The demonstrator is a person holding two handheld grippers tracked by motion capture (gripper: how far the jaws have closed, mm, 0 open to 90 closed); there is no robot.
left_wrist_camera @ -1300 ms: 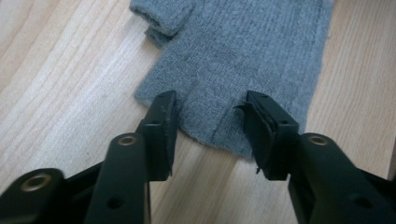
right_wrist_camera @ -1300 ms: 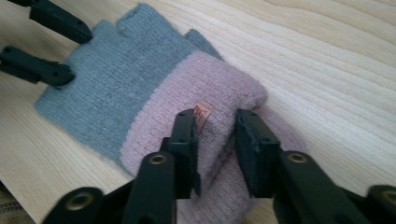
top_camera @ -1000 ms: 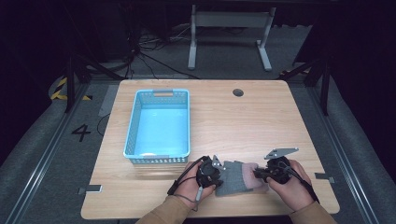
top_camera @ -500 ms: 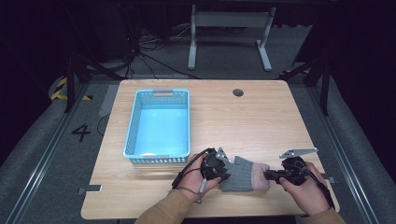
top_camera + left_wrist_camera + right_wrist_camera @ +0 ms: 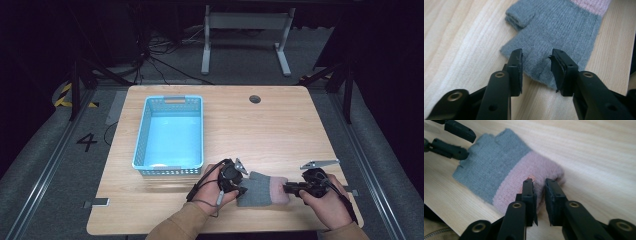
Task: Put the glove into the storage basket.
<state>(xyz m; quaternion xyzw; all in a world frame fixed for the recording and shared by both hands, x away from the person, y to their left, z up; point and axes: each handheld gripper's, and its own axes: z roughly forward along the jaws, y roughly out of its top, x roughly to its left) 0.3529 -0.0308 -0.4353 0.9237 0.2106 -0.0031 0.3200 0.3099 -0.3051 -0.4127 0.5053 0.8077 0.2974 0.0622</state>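
Observation:
A grey fingerless glove (image 5: 262, 190) with a pink cuff lies flat near the table's front edge. My left gripper (image 5: 241, 189) is at its finger end, open. In the left gripper view its jaws (image 5: 536, 53) straddle the grey finger edge of the glove (image 5: 559, 30). My right gripper (image 5: 287, 188) is at the opposite end. In the right gripper view it (image 5: 539, 181) is shut on the bunched pink cuff of the glove (image 5: 496, 162). The left gripper (image 5: 467, 145) shows beyond the grey end there.
A light blue plastic basket (image 5: 142, 135) stands empty on the left half of the wooden table (image 5: 280, 130), just behind my left hand. A round cable hole (image 5: 255, 99) sits near the far edge. Dark floor and a metal stand lie beyond.
My right gripper has moved right with the cuff, drawing the glove out longer and flatter. My left gripper shifted slightly right and stays at the finger end.

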